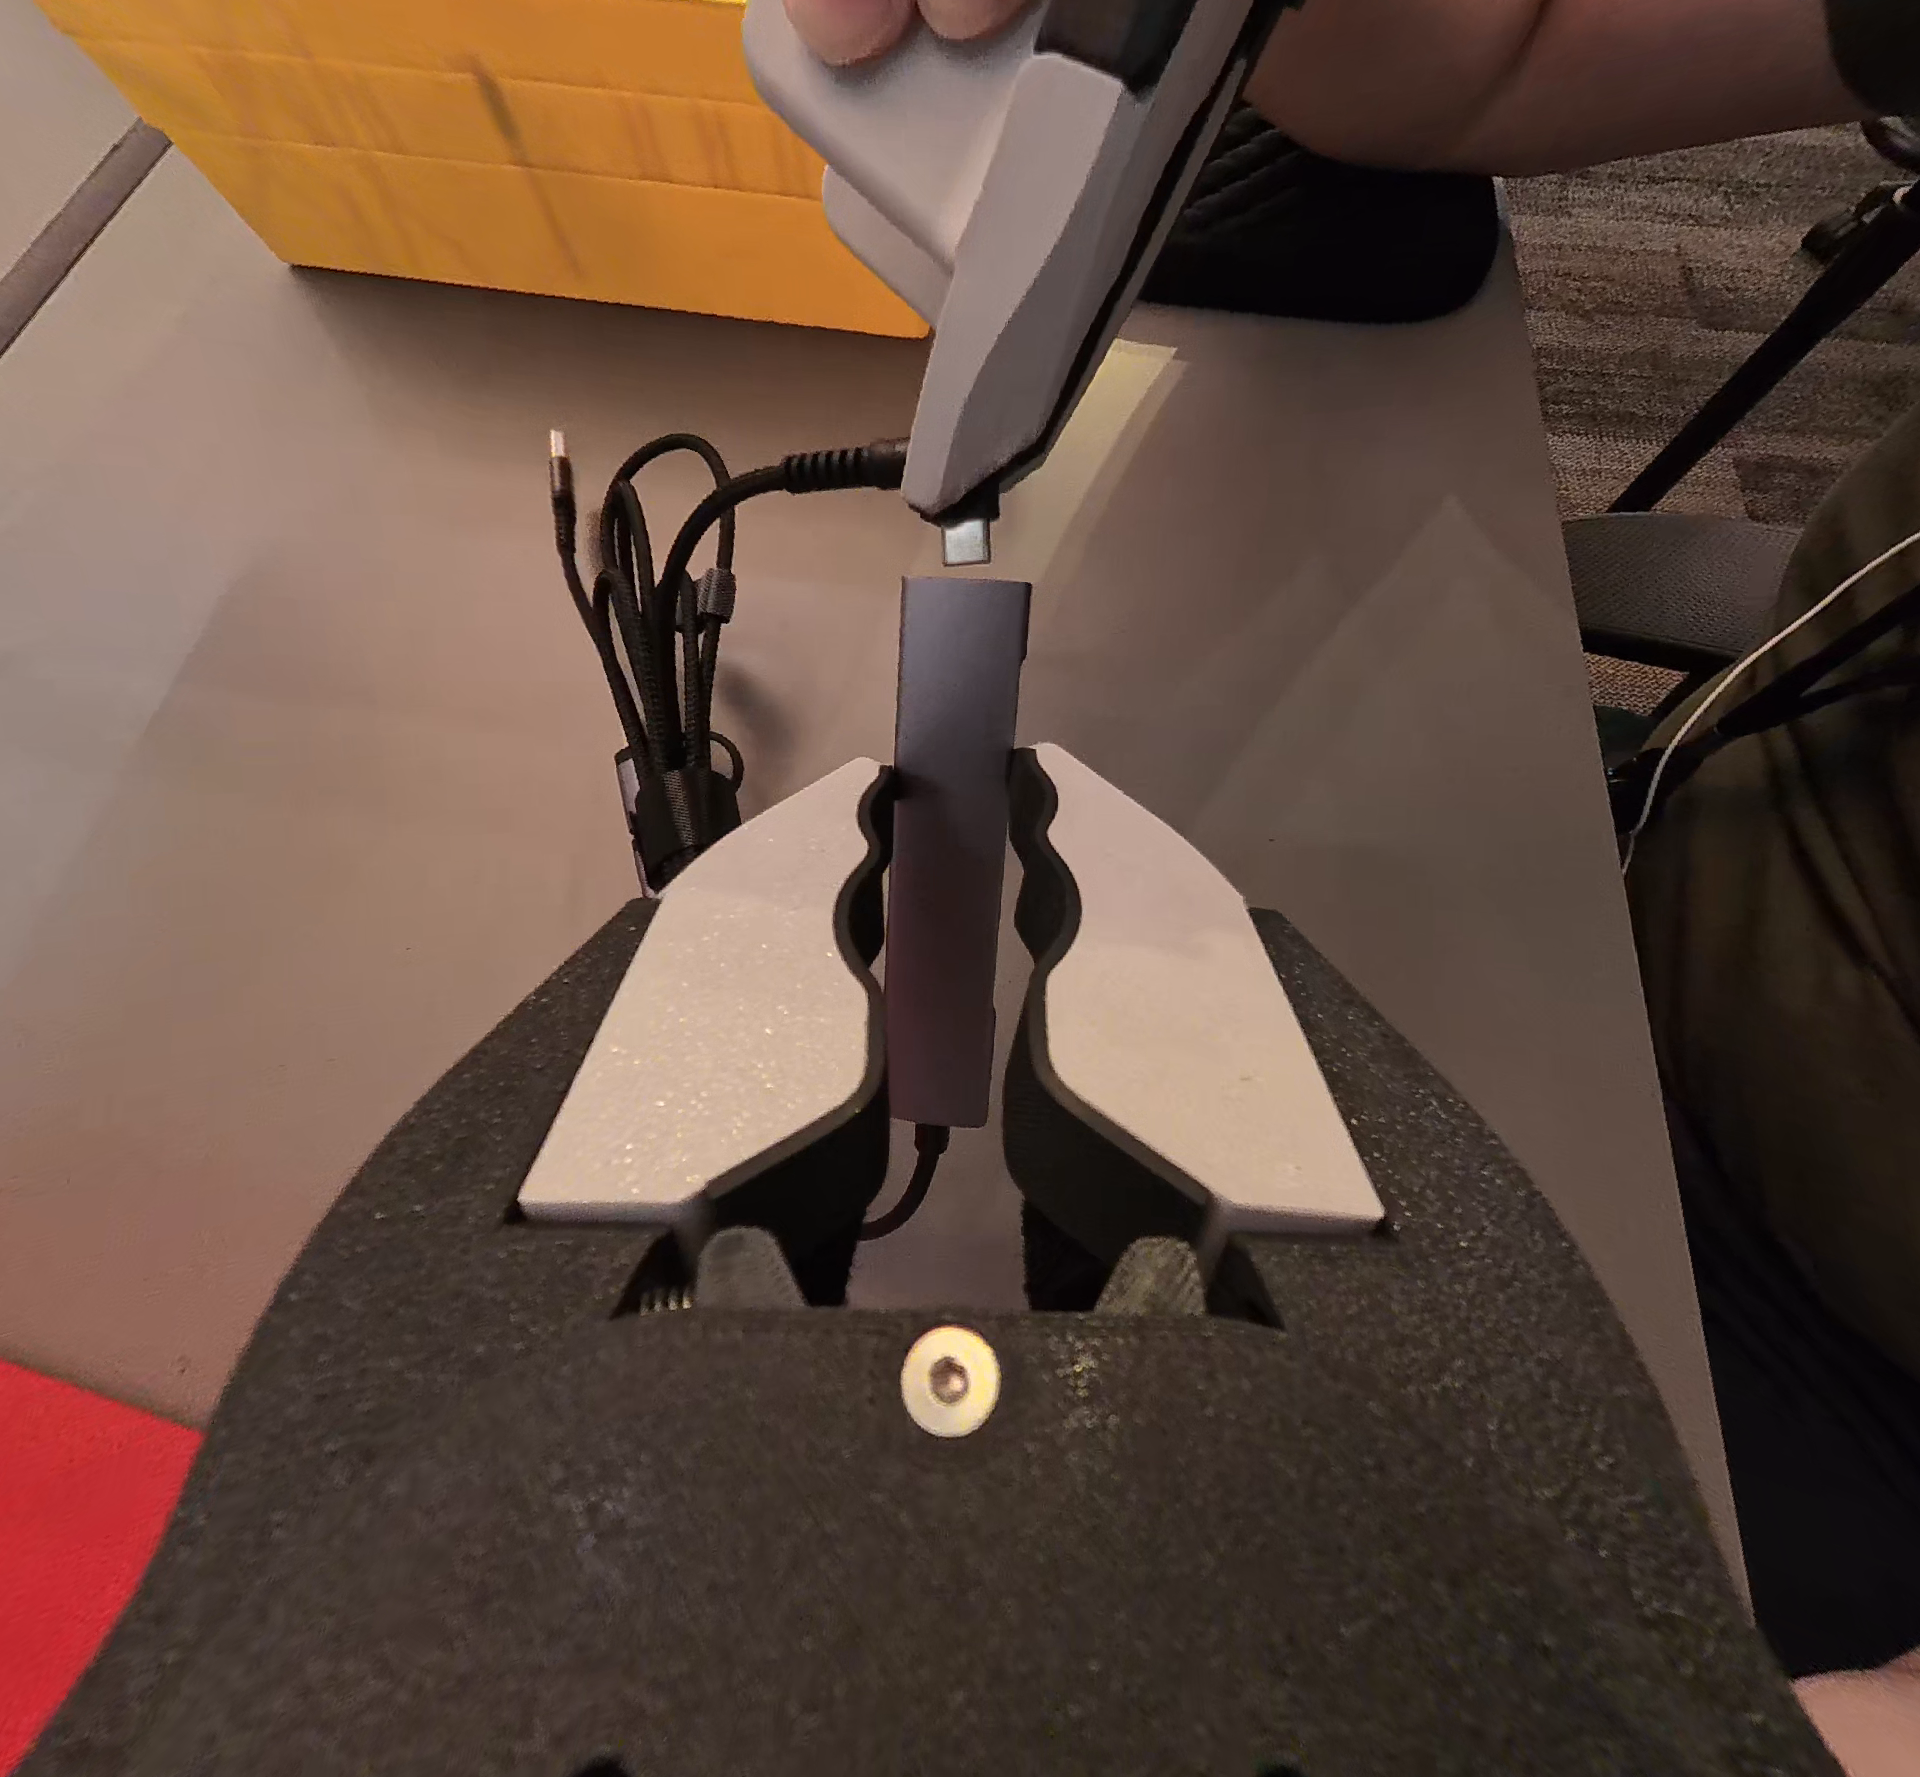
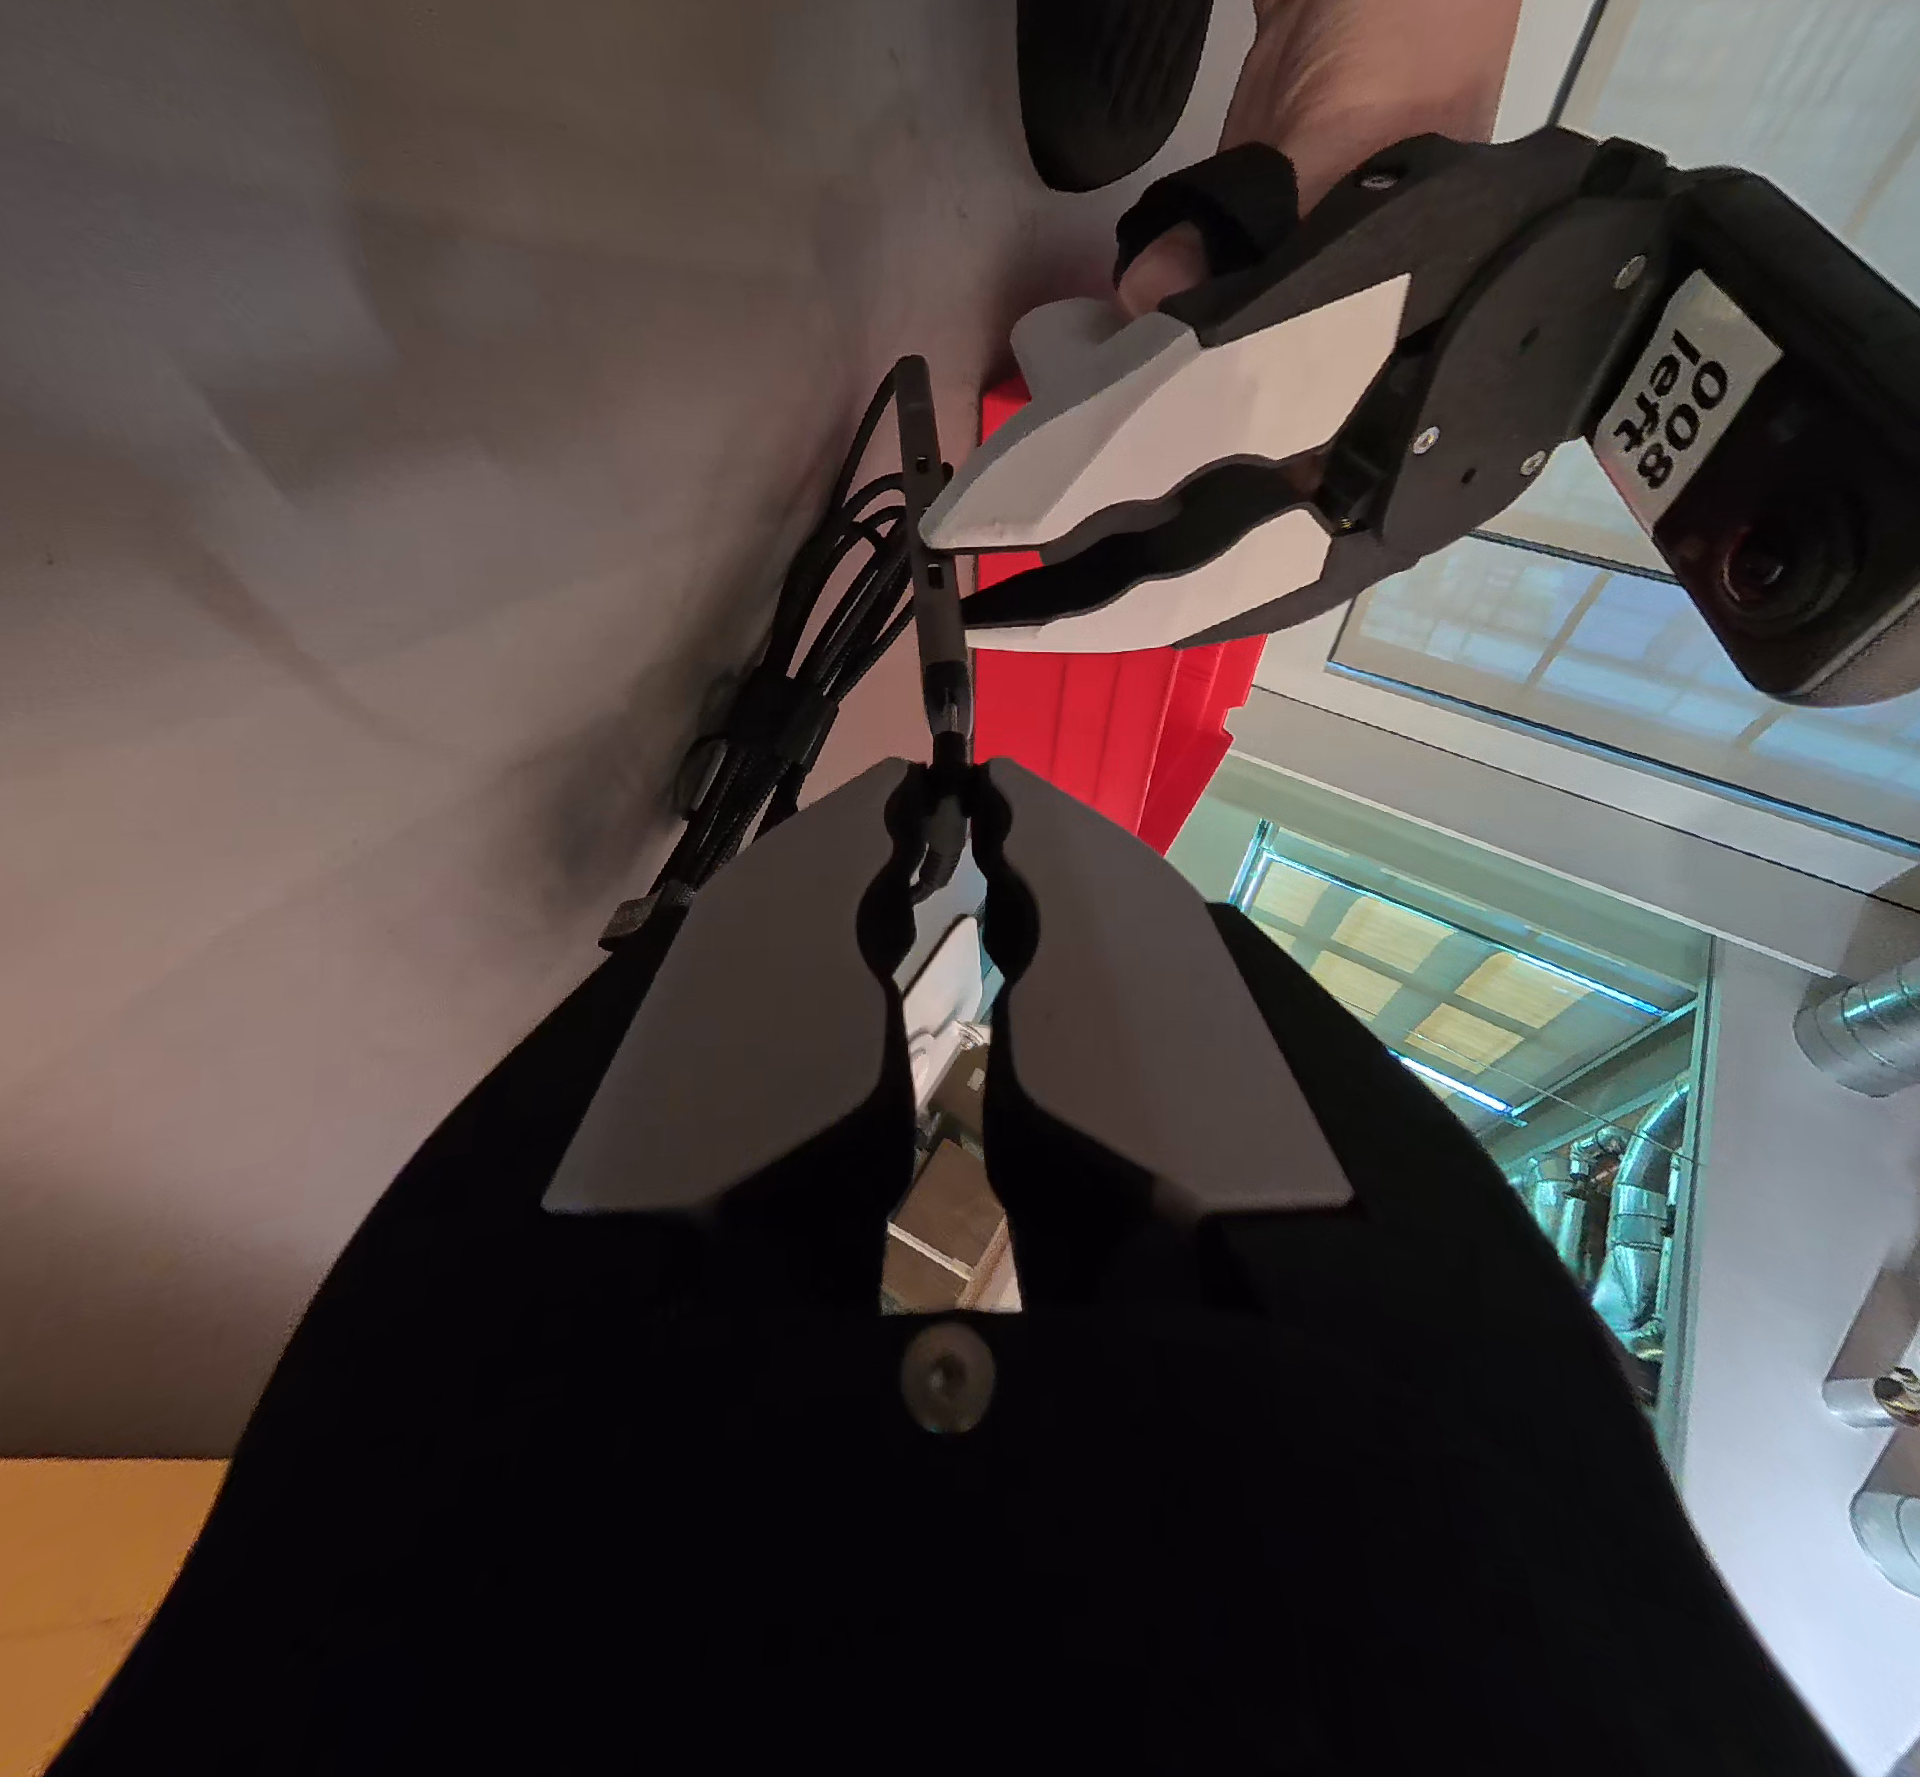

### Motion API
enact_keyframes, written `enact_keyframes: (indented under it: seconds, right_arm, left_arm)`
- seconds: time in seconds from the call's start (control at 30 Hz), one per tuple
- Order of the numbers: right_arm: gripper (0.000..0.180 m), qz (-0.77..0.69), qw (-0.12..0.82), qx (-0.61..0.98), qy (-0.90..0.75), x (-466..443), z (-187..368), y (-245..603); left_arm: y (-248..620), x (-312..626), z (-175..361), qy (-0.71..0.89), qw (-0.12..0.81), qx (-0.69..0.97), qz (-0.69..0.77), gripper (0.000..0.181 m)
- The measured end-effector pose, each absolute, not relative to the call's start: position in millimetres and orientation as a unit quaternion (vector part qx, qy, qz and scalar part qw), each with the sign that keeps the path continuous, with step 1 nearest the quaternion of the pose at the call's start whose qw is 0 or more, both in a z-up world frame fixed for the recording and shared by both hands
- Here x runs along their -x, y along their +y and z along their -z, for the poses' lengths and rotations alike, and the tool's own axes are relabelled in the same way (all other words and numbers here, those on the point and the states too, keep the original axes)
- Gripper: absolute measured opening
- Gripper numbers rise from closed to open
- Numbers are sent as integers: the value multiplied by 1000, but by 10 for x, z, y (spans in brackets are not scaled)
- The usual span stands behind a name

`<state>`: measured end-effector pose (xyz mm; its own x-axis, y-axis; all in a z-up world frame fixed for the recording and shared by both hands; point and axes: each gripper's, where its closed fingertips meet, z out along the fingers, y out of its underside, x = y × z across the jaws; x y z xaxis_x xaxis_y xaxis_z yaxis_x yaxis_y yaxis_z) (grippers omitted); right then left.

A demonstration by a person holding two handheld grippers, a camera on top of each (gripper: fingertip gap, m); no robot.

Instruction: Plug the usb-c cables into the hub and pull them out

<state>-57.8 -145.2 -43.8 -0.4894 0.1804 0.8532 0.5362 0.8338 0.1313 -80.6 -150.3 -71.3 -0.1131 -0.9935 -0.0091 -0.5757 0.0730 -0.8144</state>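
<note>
Hovering plug (image 1: 968, 541) just clear of hub (image 1: 951, 854) edge

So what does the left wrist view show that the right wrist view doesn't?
Only the left wrist view shows the yellow box, a loose plug lying on the table, and the small gap between the held plug and the end of the hub. Only the right wrist view shows the camera on the left tongs, and windows behind. Both show the hub clamped in the left tongs, the right tongs shut on the plug, the cable bundle, and something red.
</note>
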Motion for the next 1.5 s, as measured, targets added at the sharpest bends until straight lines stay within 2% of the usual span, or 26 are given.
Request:
enact_keyframes:
  seconds: [0.77,1.5]
  right_arm:
    - [9,232,436,205,-845,610,492,-1453]
    - [9,230,423,275,-832,546,574,-1277]
  left_arm:
    - [-1508,787,732,655,291,601,353,21]
    - [-1372,711,791,611,283,637,376,20]
